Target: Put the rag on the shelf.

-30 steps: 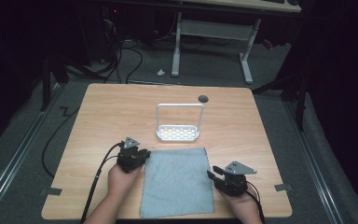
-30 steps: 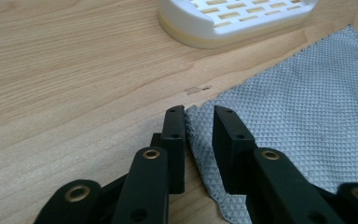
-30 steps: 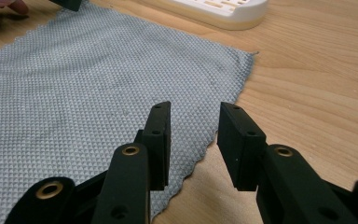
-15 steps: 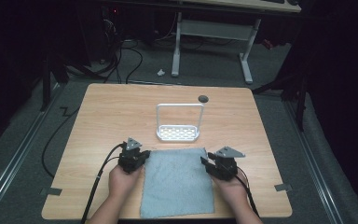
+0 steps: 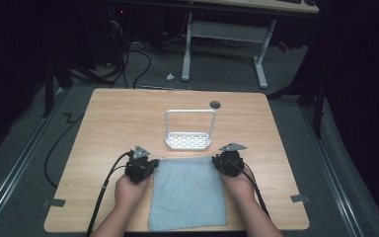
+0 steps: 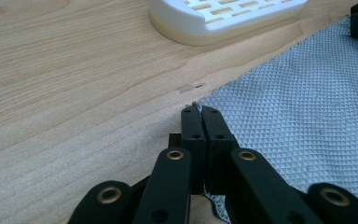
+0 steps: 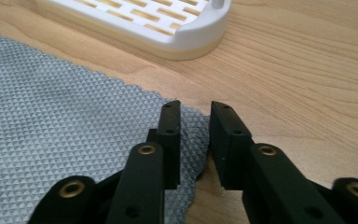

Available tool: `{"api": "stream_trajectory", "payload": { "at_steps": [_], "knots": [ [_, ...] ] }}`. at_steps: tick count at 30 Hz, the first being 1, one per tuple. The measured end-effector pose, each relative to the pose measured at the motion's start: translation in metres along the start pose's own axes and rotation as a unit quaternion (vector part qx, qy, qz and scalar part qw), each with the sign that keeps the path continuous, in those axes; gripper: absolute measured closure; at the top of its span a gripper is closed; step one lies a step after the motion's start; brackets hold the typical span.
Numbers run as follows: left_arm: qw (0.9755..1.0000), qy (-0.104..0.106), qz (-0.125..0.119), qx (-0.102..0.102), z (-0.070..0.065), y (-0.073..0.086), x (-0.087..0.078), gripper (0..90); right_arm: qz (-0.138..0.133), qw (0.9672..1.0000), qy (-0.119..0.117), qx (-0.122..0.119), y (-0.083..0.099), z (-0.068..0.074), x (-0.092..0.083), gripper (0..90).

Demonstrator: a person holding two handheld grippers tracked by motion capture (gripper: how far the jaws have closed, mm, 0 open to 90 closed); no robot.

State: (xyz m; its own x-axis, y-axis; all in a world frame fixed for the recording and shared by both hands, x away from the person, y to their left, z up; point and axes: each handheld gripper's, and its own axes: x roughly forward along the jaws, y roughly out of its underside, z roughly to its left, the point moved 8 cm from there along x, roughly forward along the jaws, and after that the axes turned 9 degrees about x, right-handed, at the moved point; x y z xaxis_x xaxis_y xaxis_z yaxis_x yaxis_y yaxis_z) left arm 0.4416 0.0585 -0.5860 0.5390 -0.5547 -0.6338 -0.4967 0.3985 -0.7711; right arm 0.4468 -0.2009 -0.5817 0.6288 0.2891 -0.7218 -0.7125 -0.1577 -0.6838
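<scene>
Each claw is matte black: the left claw (image 6: 201, 111) and right claw (image 7: 195, 108) have flat rectangular jaws on linked bars pinned with brass-ringed rivets and small dark screws. A grey three-cornered plate tops each, a black cable trails behind, and the forearms are bare of sleeves

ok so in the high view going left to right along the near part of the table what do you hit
left gripper shut on the cloth's far left corner → grey cloth lying flat → right gripper at the far right corner, its jaws just closing with the cloth edge between them.
</scene>
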Motion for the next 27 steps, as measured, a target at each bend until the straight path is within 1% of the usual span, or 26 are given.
{"api": "stream_trajectory", "payload": {
  "at_steps": [1, 2, 3, 6, 7, 8, 10, 11, 12, 13, 14, 15, 16, 17, 18, 19, 20, 21, 22, 23, 24, 25, 26, 27],
  "knots": [
    [1.0000, 0.000, 0.000, 0.000, 0.000, 0.000, 0.000, 88.7, 0.000, 1.0000, 0.000, 0.000, 0.000, 0.000, 0.000, 79.0],
    [1.0000, 0.002, 0.000, -0.002, 0.000, 0.000, 0.000, 88.7, 0.000, 1.0000, -0.003, -0.001, 0.000, 0.001, 0.000, 81.8],
    [1.0000, 0.005, -0.001, -0.004, 0.001, 0.000, 0.000, 88.9, -0.002, 1.0000, -0.003, -0.004, 0.000, 0.001, 0.001, 87.0],
    [0.9999, 0.011, 0.000, -0.007, 0.001, 0.000, 0.000, 89.2, -0.004, 0.9999, -0.010, -0.001, -0.001, 0.001, 0.001, 89.4],
    [0.9999, 0.011, -0.001, -0.005, 0.001, 0.000, 0.000, 89.2, -0.004, 0.9999, -0.010, -0.001, -0.001, 0.001, 0.001, 89.4],
    [0.9999, 0.015, 0.000, 0.000, -0.001, 0.001, -0.001, 89.2, -0.004, 0.9998, -0.017, -0.005, 0.000, 0.002, 0.000, 89.5],
    [0.9998, 0.012, -0.008, 0.013, -0.004, 0.000, -0.002, 89.2, -0.019, 0.9995, -0.022, -0.005, -0.001, 0.003, -0.004, 89.5],
    [0.9998, 0.012, -0.008, 0.013, -0.004, 0.000, -0.002, 89.2, -0.019, 0.9995, -0.022, -0.005, -0.001, 0.003, -0.004, 89.5],
    [0.9997, 0.014, -0.014, 0.014, -0.004, -0.001, -0.003, 89.2, -0.028, 0.9992, -0.027, -0.003, -0.002, 0.004, -0.008, 89.5],
    [0.9994, 0.018, -0.027, 0.012, -0.005, -0.001, -0.006, 89.2, -0.039, 0.9987, -0.032, -0.005, -0.004, 0.005, -0.012, 89.5],
    [0.9985, 0.025, -0.048, 0.010, -0.006, -0.003, -0.010, 89.3, -0.052, 0.9980, -0.036, -0.004, -0.005, 0.006, -0.016, 89.5],
    [0.9975, 0.029, -0.063, 0.014, -0.007, -0.005, -0.014, 89.5, -0.064, 0.9971, -0.043, 0.000, -0.006, 0.009, -0.021, 89.5],
    [0.9969, 0.036, -0.069, 0.011, -0.008, -0.007, -0.016, 89.5, -0.075, 0.9960, -0.047, 0.002, -0.006, 0.011, -0.026, 89.5],
    [0.9958, 0.049, -0.078, -0.001, -0.010, -0.009, -0.019, 89.6, -0.086, 0.9950, -0.050, 0.002, -0.006, 0.014, -0.030, 89.5],
    [0.9949, 0.049, -0.088, 0.001, -0.012, -0.012, -0.024, 89.6, -0.098, 0.9938, -0.053, 0.000, -0.005, 0.016, -0.034, 89.5],
    [0.9941, 0.039, -0.100, 0.009, -0.014, -0.016, -0.028, 89.6, -0.122, 0.9910, -0.056, 0.002, -0.002, 0.018, -0.041, 89.4],
    [0.9919, 0.027, -0.121, 0.025, -0.019, -0.021, -0.038, 89.6, -0.130, 0.9896, -0.061, 0.004, 0.000, 0.020, -0.043, 89.4],
    [0.9919, 0.027, -0.121, 0.025, -0.019, -0.021, -0.038, 89.5, -0.130, 0.9896, -0.061, 0.004, 0.000, 0.020, -0.043, 89.4],
    [0.9903, 0.020, -0.133, 0.036, -0.021, -0.024, -0.043, 89.5, -0.130, 0.9896, -0.061, -0.004, 0.001, 0.021, -0.045, 89.4],
    [0.9877, 0.014, -0.147, 0.052, -0.024, -0.026, -0.048, 89.5, -0.144, 0.9878, -0.059, -0.012, -0.001, 0.022, -0.053, 89.4],
    [0.9860, -0.001, -0.152, 0.070, -0.029, -0.028, -0.054, 89.5, -0.151, 0.9863, -0.066, -0.003, -0.003, 0.023, -0.058, 89.4],
    [0.9860, -0.001, -0.152, 0.070, -0.029, -0.028, -0.054, 89.5, -0.151, 0.9863, -0.066, -0.003, -0.003, 0.023, -0.058, 89.4],
    [0.9854, 0.002, -0.155, 0.071, -0.032, -0.029, -0.056, 89.5, -0.159, 0.9849, -0.068, -0.002, -0.004, 0.023, -0.062, 89.4],
    [0.9849, 0.004, -0.157, 0.073, -0.034, -0.030, -0.058, 89.4, -0.166, 0.9839, -0.065, -0.007, -0.005, 0.024, -0.066, 89.4]
  ]
}}
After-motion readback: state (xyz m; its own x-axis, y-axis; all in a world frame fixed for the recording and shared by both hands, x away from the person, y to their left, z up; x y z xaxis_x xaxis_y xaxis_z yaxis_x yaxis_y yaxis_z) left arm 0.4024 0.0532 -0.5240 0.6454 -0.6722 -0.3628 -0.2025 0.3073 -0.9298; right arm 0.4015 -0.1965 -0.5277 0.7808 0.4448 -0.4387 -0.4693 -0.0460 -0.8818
